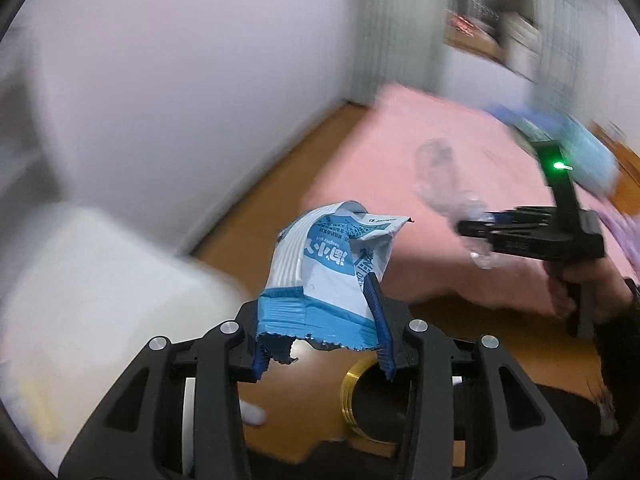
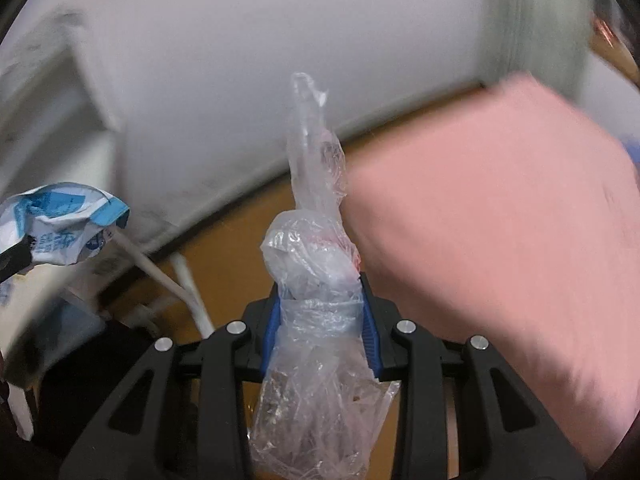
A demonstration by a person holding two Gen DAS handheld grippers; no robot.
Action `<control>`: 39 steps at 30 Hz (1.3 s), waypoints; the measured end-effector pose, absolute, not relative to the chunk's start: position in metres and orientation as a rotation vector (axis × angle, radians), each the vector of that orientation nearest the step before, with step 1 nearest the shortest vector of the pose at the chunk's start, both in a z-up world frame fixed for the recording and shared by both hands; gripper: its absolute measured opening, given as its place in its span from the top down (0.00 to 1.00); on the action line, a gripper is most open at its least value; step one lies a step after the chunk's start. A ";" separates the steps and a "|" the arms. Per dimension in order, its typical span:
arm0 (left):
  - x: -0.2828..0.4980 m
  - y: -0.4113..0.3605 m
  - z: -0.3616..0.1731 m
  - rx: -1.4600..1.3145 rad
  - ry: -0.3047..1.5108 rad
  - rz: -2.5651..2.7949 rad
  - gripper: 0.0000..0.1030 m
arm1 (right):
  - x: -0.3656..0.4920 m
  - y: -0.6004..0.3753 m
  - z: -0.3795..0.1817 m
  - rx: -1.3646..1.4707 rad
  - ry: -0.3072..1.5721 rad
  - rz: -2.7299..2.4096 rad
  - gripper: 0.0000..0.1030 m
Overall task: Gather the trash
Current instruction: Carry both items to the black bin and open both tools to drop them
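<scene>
My left gripper [image 1: 320, 332] is shut on a torn blue and white snack wrapper [image 1: 332, 268], held up in the air. The wrapper also shows in the right wrist view [image 2: 60, 224] at the far left. My right gripper [image 2: 320, 320] is shut on a crumpled clear plastic bag [image 2: 316, 264] that sticks up and hangs down between the fingers. In the left wrist view the right gripper [image 1: 480, 240] shows at the right with the clear bag [image 1: 444, 184] in it, over the pink bed.
A pink bed [image 1: 420, 152] fills the right side, with a wooden floor [image 1: 280, 184] and a white wall [image 1: 180, 80] beside it. A white bin or box [image 1: 88, 300] stands at lower left. A dark round container with a gold rim [image 1: 372, 404] sits below the left gripper.
</scene>
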State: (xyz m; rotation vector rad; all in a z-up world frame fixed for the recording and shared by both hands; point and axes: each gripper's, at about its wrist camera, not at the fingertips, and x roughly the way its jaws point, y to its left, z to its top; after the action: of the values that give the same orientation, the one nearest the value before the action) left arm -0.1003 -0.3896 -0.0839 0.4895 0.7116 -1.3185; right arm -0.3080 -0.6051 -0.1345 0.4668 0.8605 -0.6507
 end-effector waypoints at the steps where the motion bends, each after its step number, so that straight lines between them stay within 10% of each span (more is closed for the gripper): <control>1: -0.104 -0.403 -0.100 0.523 0.730 -1.341 0.61 | -0.331 -0.614 -0.165 0.523 0.909 -0.669 0.67; 14: -0.140 -0.499 -0.357 1.011 1.317 -1.423 0.61 | -0.398 -0.574 -0.412 0.976 1.317 -0.447 0.67; 25: -0.165 -0.511 -0.382 1.089 1.350 -1.412 0.45 | -0.367 -0.566 -0.435 1.008 1.367 -0.374 0.63; 29: -0.170 -0.514 -0.383 1.099 1.347 -1.415 0.39 | -0.362 -0.570 -0.432 0.982 1.355 -0.364 0.33; 39: -0.158 -0.511 -0.341 1.033 1.244 -1.421 0.31 | -0.359 -0.579 -0.409 0.938 1.316 -0.414 0.32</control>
State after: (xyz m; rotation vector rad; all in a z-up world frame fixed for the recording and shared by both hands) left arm -0.1580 -0.5106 -0.3408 1.0329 1.2440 -1.4208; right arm -0.3590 -0.5787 -0.4089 0.9379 1.3157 -0.4144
